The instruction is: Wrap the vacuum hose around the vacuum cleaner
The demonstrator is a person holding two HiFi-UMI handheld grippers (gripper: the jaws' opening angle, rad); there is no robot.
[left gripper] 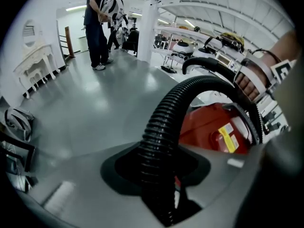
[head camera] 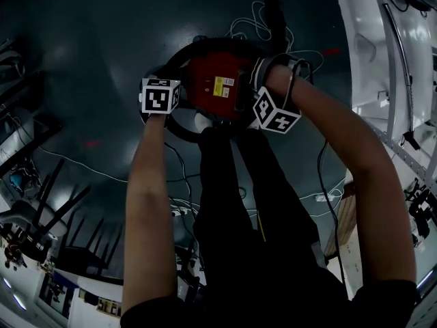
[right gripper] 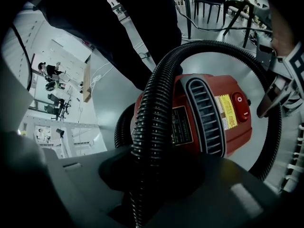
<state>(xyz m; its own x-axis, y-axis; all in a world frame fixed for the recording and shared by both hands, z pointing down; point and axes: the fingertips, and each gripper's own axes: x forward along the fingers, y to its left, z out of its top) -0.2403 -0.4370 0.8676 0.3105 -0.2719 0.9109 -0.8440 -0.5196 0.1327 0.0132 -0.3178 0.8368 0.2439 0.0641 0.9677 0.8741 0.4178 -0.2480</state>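
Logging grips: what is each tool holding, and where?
Both the left tool and the right tool clamp the hose on its ribbed length, at separate spots.

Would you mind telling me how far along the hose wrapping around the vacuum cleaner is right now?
Done: the hose already loops around the red vacuum cleaner. In hand: the left gripper and right gripper are each clamped on the hose, on opposite sides of the body. Left: settling the loop against the body; a dark length leading off at the head view's top may need wrapping.
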